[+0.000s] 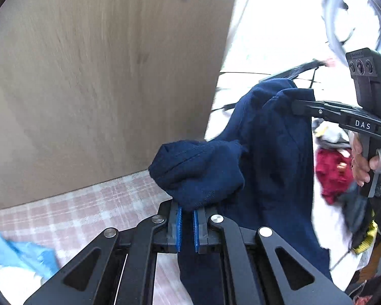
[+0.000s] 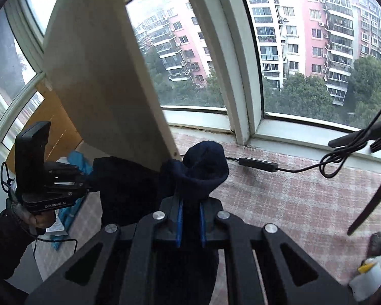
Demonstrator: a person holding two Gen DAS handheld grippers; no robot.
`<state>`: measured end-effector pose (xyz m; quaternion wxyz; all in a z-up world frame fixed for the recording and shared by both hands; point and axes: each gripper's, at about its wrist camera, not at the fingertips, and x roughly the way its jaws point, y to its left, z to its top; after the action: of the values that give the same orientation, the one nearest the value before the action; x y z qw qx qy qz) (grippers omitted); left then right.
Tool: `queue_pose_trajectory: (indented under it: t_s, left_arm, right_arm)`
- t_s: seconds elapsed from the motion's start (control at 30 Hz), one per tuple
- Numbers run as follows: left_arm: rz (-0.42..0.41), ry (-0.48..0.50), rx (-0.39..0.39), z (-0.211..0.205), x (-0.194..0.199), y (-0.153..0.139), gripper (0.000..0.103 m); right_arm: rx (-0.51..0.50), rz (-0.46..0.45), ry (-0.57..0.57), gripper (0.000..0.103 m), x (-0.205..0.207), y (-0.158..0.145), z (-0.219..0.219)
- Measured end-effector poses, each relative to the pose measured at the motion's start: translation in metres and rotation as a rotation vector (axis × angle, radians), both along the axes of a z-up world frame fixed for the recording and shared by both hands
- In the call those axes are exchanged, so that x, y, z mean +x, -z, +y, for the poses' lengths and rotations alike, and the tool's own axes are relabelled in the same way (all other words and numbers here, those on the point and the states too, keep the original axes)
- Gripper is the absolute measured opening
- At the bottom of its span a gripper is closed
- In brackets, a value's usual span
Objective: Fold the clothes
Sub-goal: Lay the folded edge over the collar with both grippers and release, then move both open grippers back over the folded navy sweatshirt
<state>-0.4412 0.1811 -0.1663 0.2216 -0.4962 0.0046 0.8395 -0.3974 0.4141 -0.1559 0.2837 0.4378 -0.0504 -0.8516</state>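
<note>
Navy blue cloth, a garment [image 1: 271, 137], is gripped between the blue pads [image 1: 179, 225] of the left gripper [image 1: 187, 218]; its jaws are pressed together on a bunched fold that bulges just above the fingertips. From there the garment runs up and to the right, lifted in the air above the pink checked cover [image 1: 94, 203], to the right gripper [image 1: 298, 108], which pinches the other upper edge (its fingers are seen from the side, and the cloth hangs down below them). A hand [image 1: 360, 160] holds the handle of that right tool.

In the right wrist view the same dark cloth sits as a rounded lump between its own pads [image 2: 179, 223], jaws clamped on it, and the left gripper [image 2: 86, 180] is at the left with the garment stretched between both.

Behind is a pale wooden board [image 1: 101, 76]. Near the left edge lies a light blue cloth [image 1: 20, 254]. Farther away a red cloth [image 1: 330, 172] lies in a pile. On the cover near the window [image 2: 304, 50] rests a black cable [image 2: 304, 169].
</note>
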Motion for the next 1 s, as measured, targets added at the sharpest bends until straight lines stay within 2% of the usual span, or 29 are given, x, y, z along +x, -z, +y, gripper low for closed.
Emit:
queue_pose_trajectory:
  t_s: [0.1, 0.17, 0.23, 0.3, 0.4, 0.47, 0.53, 0.63, 0.7, 0.77, 0.87, 0.9, 0.93, 1.0]
  left_arm:
    - [0.02, 0.012, 0.024, 0.004, 0.047, -0.032, 0.006]
    - [0.032, 0.025, 0.02, -0.04, 0.039, -0.017, 0.006]
    - [0.046, 0.051, 0.005, -0.053, 0.074, -0.02, 0.006]
    - [0.053, 0.077, -0.012, -0.06, 0.108, -0.019, 0.006]
    - [0.062, 0.115, -0.038, -0.07, 0.159, -0.018, 0.006]
    - [0.046, 0.143, -0.041, -0.043, 0.178, 0.002, 0.007]
    - [-0.039, 0.175, -0.043, -0.035, 0.202, 0.023, 0.013]
    - [-0.17, 0.202, -0.097, -0.037, 0.248, 0.071, 0.013]
    - [-0.235, 0.197, -0.127, -0.048, 0.28, 0.088, 0.013]
    - [-0.253, 0.179, -0.139, -0.063, 0.307, 0.085, 0.013]
    - [-0.182, 0.153, -0.148, -0.065, 0.305, 0.066, 0.017]
    - [-0.149, 0.149, -0.136, -0.065, 0.299, 0.064, 0.024]
    - [-0.116, 0.145, -0.123, -0.064, 0.293, 0.062, 0.027]
    - [-0.084, 0.179, -0.114, -0.059, 0.282, 0.066, 0.031]
  right_arm:
    - [0.007, 0.034, -0.016, 0.01, 0.051, -0.034, -0.001]
    - [0.012, 0.056, -0.026, 0.01, 0.085, -0.057, -0.001]
    - [0.017, 0.077, -0.035, 0.01, 0.119, -0.077, -0.002]
    - [0.019, 0.078, -0.028, 0.01, 0.152, -0.08, 0.001]
    - [0.034, 0.05, -0.01, 0.01, 0.194, -0.066, 0.008]
    - [0.044, 0.014, -0.002, 0.01, 0.217, -0.051, 0.013]
    - [0.053, -0.021, 0.007, 0.013, 0.24, -0.037, 0.017]
    - [0.068, -0.075, 0.019, 0.017, 0.274, -0.016, 0.024]
    - [0.078, -0.11, 0.028, 0.017, 0.297, -0.001, 0.029]
    - [0.088, -0.146, 0.036, 0.017, 0.32, 0.013, 0.034]
    - [0.102, -0.199, 0.048, 0.034, 0.354, 0.034, 0.041]
    - [0.108, -0.212, 0.048, 0.047, 0.361, 0.04, 0.041]
    - [0.119, -0.213, 0.035, 0.054, 0.359, 0.043, 0.036]
    - [0.139, -0.214, 0.01, 0.054, 0.353, 0.049, 0.026]
